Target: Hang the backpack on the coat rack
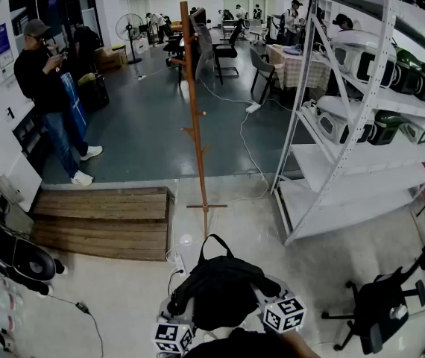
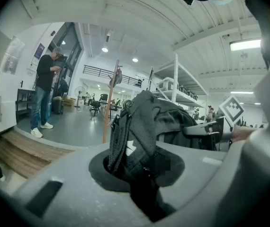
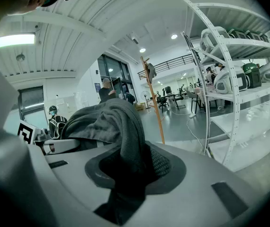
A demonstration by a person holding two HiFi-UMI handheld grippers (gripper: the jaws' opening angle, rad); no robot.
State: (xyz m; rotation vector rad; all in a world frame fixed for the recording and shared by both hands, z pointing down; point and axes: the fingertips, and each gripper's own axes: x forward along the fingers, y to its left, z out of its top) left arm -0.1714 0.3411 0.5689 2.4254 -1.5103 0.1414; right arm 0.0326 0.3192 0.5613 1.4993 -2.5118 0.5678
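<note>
the left gripper [image 2: 142,176] and right gripper [image 3: 125,176] each pinched the black backpack [image 1: 216,289], coat rack [image 1: 194,133] standing ahead.

Bright, even light comes from long white ceiling tube lamps [image 3: 13,40]; fisheye distortion curves edges; gripper views show dark vignetting.

Left gripper [image 1: 175,325] and right gripper [image 1: 276,303] sit side by side low in the head view, near the person's body. Both point forward, tipped slightly below level. Left jaws are clamped on a mesh strap of the backpack [image 1: 224,289]. Right jaws are clamped on its dark fabric.
</note>
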